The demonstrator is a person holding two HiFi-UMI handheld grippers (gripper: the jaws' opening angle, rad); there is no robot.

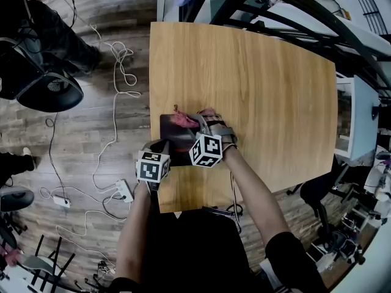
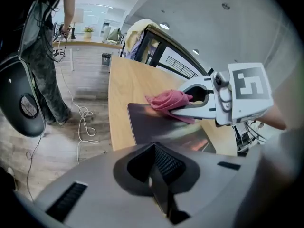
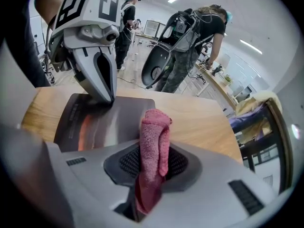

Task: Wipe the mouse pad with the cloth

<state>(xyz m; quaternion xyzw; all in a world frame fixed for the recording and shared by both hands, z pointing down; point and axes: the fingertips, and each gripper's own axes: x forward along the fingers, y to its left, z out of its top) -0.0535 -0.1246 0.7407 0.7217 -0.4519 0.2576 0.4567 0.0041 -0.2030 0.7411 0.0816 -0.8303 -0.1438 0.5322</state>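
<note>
A dark mouse pad (image 1: 174, 140) lies near the left edge of the wooden table (image 1: 269, 90). My right gripper (image 1: 198, 122) is shut on a pink cloth (image 1: 184, 118), which rests on the pad's far part. In the right gripper view the cloth (image 3: 154, 137) sticks up from between the jaws over the pad (image 3: 118, 118). My left gripper (image 1: 162, 146) is shut, empty, with its tips down on the pad's near left corner (image 3: 105, 91). From the left gripper view the right gripper (image 2: 190, 103) holds the cloth (image 2: 167, 100) against the pad (image 2: 156, 125).
White cables (image 1: 119, 72) and a power strip (image 1: 122, 191) lie on the wooden floor to the left. A black round-backed chair (image 1: 49, 90) stands further left. A white desk (image 1: 360, 115) sits beyond the table's right edge. People stand in the background (image 3: 190, 37).
</note>
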